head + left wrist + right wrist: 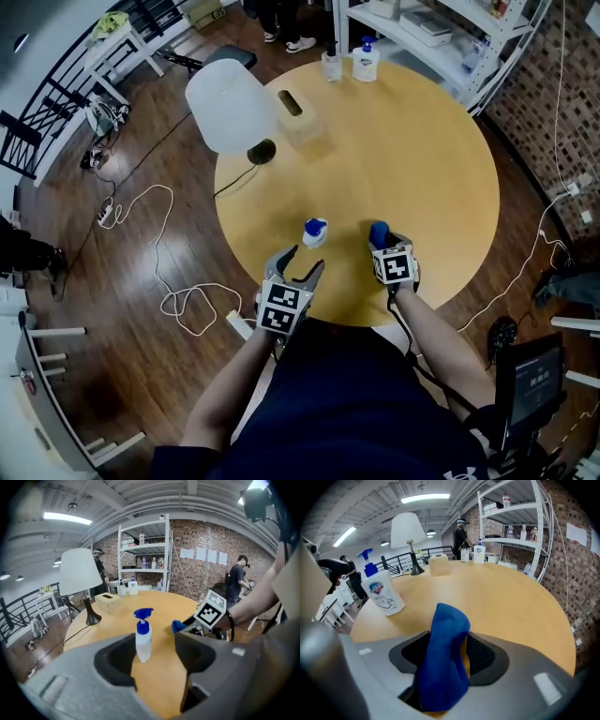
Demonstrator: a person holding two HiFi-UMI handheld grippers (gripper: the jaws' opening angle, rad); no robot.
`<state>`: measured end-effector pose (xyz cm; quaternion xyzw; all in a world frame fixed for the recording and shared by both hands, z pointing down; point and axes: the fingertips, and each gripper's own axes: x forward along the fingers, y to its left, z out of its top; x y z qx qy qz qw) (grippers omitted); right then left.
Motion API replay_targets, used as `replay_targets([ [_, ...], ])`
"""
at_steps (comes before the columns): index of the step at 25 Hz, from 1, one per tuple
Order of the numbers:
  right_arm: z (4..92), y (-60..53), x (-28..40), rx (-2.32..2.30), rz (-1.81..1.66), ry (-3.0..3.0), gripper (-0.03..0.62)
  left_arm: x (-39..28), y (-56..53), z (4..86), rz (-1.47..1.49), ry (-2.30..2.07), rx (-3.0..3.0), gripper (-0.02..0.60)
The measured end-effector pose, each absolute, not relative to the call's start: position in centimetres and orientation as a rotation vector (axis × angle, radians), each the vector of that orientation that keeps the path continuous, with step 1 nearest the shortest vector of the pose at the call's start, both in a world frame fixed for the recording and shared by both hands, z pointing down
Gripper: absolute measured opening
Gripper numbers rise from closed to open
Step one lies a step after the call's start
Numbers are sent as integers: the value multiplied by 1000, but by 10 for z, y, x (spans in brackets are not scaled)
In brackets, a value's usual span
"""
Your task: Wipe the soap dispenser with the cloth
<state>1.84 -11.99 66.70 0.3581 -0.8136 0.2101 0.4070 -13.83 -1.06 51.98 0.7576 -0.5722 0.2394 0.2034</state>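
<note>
A white soap dispenser [315, 232] with a blue pump stands upright on the round yellow table [422, 169], near its front edge. My left gripper [306, 260] is just short of it, open and holding nothing. In the left gripper view the dispenser [143, 637] shows ahead between the jaws of that gripper [157, 652], untouched. To its right, my right gripper [380, 244] is shut on a bunched blue cloth [379, 232]. The cloth [444, 639] sticks up out of the right gripper [447, 652], and the dispenser [379, 592] stands to its left.
A white-shaded lamp [230, 103] and a wooden tissue box [298, 117] stand on the table's far left. Two more bottles [366, 61] sit at the far edge by a white shelf [431, 28]. Cables [187, 300] lie on the wooden floor. People stand in the background.
</note>
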Motion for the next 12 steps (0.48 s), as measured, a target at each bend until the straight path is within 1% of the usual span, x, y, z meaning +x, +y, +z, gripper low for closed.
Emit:
replay_targets([
  [1,672,-118,19,896,547,-2042,218,-141,-14,523,669,-1581,2122,265],
  [2,676,-115,18,888,567,-2045,116,-144,-17,526,670,-1569,2132,265],
  [6,663,-106,10,869,671,-2138,100,-164,-31,542,683,-1519,2153,265],
  [12,587,-91,1,913,800,-2383,100,-154,-50,549,714,-1424,2255,266],
])
